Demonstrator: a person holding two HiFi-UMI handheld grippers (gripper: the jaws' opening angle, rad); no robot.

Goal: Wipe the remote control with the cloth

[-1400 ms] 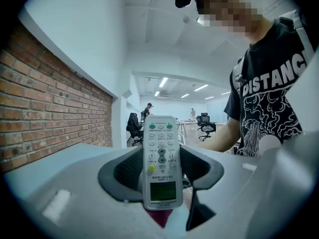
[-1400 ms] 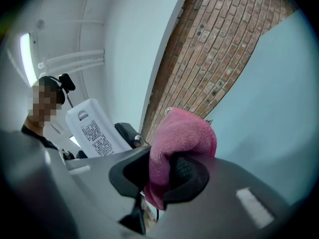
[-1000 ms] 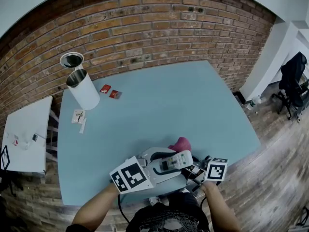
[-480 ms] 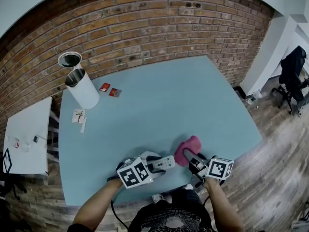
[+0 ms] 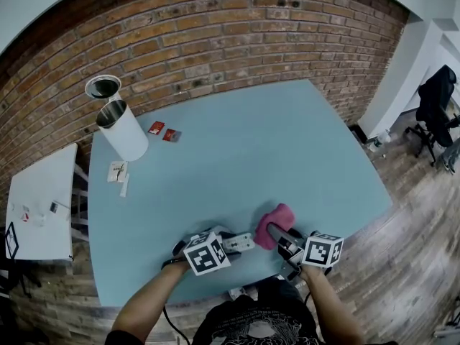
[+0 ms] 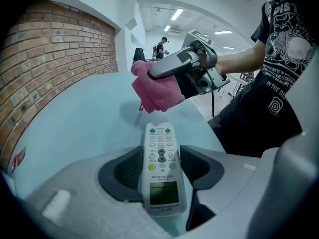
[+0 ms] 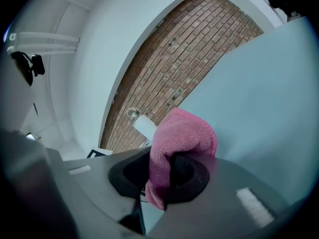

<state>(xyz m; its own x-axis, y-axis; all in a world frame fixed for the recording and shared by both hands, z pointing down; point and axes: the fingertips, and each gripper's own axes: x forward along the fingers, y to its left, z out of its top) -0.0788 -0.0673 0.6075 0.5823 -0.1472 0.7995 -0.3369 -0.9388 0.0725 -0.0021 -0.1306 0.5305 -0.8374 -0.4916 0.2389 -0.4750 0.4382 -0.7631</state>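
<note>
A white remote control (image 6: pixel 161 166) with a small screen and buttons lies lengthwise between the jaws of my left gripper (image 6: pixel 160 167), which is shut on it; in the head view the remote (image 5: pixel 238 244) sits low over the blue table's near edge. My right gripper (image 7: pixel 167 176) is shut on a pink cloth (image 7: pixel 182 136), bunched and sticking out past its jaws. In the head view the cloth (image 5: pixel 274 221) is just right of the remote's tip, close by; whether they touch I cannot tell. From the left gripper view the cloth (image 6: pixel 154 88) hangs beyond the remote's far end.
The blue table (image 5: pixel 237 157) stands against a brick wall. A white cylinder (image 5: pixel 123 132) with a metal lid (image 5: pixel 105 88) beside it, two red packets (image 5: pixel 163 133) and white papers (image 5: pixel 118 175) lie at the far left. A white side table (image 5: pixel 39 203) stands left.
Both grippers have come down toward the table's near edge. The left one dropped more and tilted downward with the remote. The pink cloth now shows clearly to the right of the remote.
</note>
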